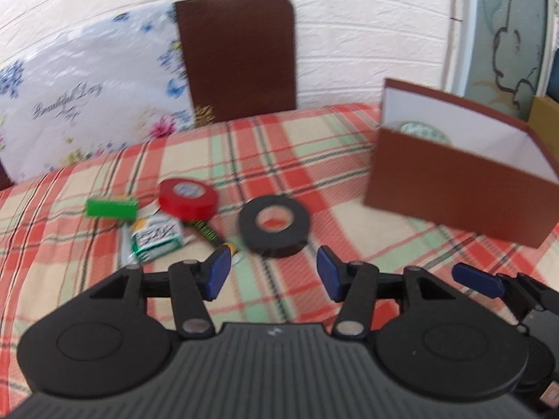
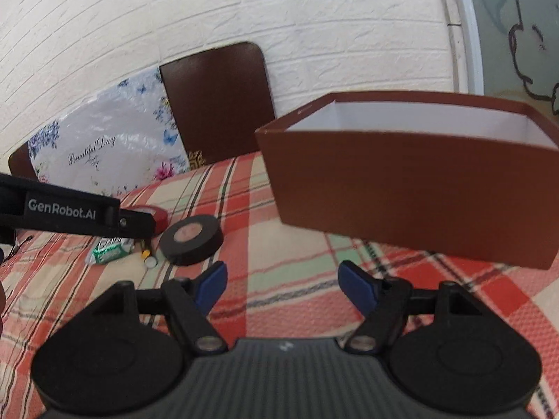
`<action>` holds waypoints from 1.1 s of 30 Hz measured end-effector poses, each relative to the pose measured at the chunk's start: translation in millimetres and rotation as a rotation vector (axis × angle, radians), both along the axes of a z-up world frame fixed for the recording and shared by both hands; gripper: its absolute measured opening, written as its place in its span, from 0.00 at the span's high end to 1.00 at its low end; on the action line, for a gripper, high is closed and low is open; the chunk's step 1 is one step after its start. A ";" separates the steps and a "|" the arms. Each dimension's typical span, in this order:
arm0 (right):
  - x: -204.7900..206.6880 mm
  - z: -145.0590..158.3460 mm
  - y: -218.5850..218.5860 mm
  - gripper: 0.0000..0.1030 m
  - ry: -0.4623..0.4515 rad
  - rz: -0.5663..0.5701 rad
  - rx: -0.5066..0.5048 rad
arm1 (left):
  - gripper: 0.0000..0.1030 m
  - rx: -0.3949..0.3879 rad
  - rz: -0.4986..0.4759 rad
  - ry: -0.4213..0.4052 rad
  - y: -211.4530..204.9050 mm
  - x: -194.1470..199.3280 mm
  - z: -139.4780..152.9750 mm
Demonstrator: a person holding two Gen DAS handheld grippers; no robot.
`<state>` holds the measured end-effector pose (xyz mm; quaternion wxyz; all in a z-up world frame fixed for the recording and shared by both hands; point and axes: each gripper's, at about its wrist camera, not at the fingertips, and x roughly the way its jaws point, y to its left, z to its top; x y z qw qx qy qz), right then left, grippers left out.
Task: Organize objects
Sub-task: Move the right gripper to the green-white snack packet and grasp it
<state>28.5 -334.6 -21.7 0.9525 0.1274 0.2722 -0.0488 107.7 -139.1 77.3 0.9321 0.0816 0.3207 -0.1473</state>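
Left wrist view: the left gripper [image 1: 274,272] is partly open and holds nothing. The black tape roll [image 1: 274,227] lies just past its tips, the brown box [image 1: 457,171] far right.

Right wrist view: the right gripper [image 2: 283,286] is open and empty. The brown box [image 2: 412,181] sits just ahead; the black tape roll [image 2: 192,239] lies to the left.

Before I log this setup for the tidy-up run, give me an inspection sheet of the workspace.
Surface: plaid cloth, soft, wrinkled.
Job's things: black tape roll, red tape roll, green block, green packet, a pen-like item partly under the red roll; open brown box, a round item inside.
Clutter: nothing seen.
Grippers: left gripper and right gripper open, empty.
Cables: nothing seen.
Surroundings: white brick wall, floral bag, brown board.
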 end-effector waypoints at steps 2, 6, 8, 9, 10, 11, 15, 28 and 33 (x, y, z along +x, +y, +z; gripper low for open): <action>3.0 -7.7 7.7 0.29 0.042 0.020 -0.001 | 0.45 0.011 0.029 0.011 13.8 0.7 -9.1; 6.6 -10.5 20.8 0.29 0.073 0.038 -0.049 | 0.45 0.016 0.087 0.042 42.3 3.4 -25.9; 6.9 -10.3 25.7 0.29 0.086 0.044 -0.066 | 0.45 0.015 0.116 0.052 55.5 4.7 -32.8; 7.3 -10.9 28.9 0.29 0.092 0.046 -0.079 | 0.45 0.013 0.129 0.058 62.1 5.9 -36.0; 7.5 -10.8 32.4 0.29 0.097 0.049 -0.093 | 0.45 0.009 0.142 0.064 67.9 6.5 -38.8; 7.4 -10.6 35.9 0.29 0.101 0.055 -0.104 | 0.45 0.005 0.153 0.069 73.8 6.8 -41.3; 7.7 -11.5 51.9 0.27 0.116 0.083 -0.139 | 0.45 0.006 0.194 0.071 95.6 8.7 -50.8; 12.4 -12.1 106.8 0.28 0.128 0.185 -0.245 | 0.34 -0.001 0.256 -0.005 149.4 7.3 -63.9; 14.8 -13.3 121.8 0.28 0.120 0.203 -0.271 | 0.24 0.006 0.273 -0.047 164.8 7.5 -69.7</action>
